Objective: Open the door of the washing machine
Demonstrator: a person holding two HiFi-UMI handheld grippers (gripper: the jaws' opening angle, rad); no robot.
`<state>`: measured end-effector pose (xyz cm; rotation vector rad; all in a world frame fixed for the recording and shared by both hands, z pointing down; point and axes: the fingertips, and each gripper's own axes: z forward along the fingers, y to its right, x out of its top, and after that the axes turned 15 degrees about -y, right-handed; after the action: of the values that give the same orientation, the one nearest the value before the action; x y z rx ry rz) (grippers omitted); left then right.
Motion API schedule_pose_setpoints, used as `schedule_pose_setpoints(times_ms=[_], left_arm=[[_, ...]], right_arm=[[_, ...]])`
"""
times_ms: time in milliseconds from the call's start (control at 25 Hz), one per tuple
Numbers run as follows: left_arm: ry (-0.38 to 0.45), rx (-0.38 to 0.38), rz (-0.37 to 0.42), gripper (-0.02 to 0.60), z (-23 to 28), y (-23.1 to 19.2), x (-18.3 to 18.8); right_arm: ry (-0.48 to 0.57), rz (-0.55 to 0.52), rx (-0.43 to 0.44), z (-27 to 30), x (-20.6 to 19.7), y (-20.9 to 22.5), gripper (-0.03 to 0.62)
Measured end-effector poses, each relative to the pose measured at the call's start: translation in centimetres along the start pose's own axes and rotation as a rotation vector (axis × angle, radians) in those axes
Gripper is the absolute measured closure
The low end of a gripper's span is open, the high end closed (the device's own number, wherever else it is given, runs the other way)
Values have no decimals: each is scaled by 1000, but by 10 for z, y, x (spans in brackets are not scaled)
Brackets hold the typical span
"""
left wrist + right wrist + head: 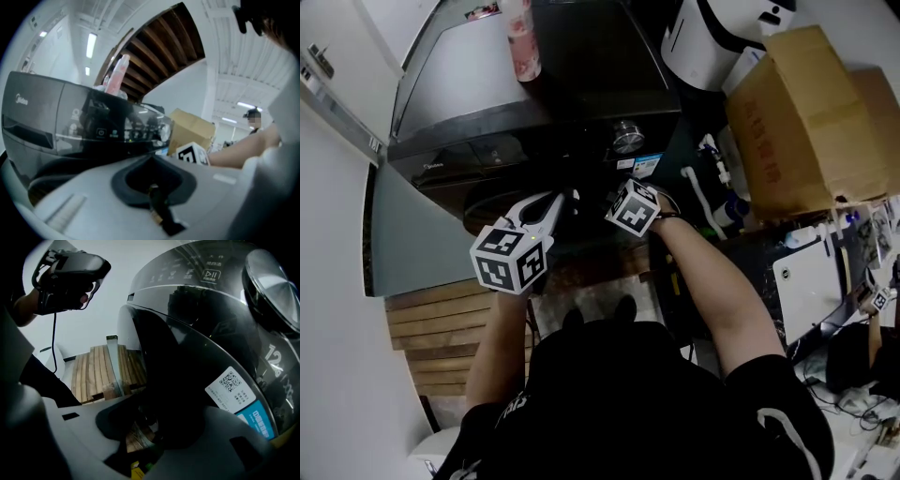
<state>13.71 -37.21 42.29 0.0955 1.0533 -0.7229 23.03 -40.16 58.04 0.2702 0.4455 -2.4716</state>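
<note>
1. Washer: a dark grey front-loading washing machine [572, 75] stands ahead of the person, seen from above in the head view. A pink plastic bottle [521, 42] stands upright on its top.
2. Door: the round dark-glass door [187, 357] sits on the machine's front face, below the control panel with its silver rotary dial [627, 136]. A white sticker with a square code [230, 390] lies on the front just beside the door's rim. No view shows clearly whether the door is latched.
3. Left gripper [565, 200]: its jaws are pressed together with nothing between them. It points almost level at the machine's front, to the left of the door's middle, and is not seen touching it.
4. Right gripper [150, 427]: its jaws stand wide apart and point steeply down at the door. The door's dark edge fills part of the gap – it lies against one jaw, while a strip of background shows beside the other.
5. Surroundings: a slatted wooden pallet [441, 328] lies on the floor at the machine's left. A brown cardboard box [797, 122] stands at its right, well apart from both grippers.
</note>
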Motion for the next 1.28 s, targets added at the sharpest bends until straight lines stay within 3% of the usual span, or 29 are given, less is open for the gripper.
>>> schedule_pose_setpoints(times_ms=[200, 400, 920, 1280], left_arm=[[7, 18, 32, 574, -9, 7, -7], [10, 21, 37, 574, -22, 6, -21], [36, 31, 39, 572, -55, -5, -32], [38, 59, 10, 574, -57, -18, -34]], right_arm=[[-16, 5, 32, 2, -5, 2, 448], [23, 91, 32, -1, -1, 2, 441], [-62, 43, 34, 1, -5, 2, 451], [-31, 39, 11, 1, -6, 6, 448]])
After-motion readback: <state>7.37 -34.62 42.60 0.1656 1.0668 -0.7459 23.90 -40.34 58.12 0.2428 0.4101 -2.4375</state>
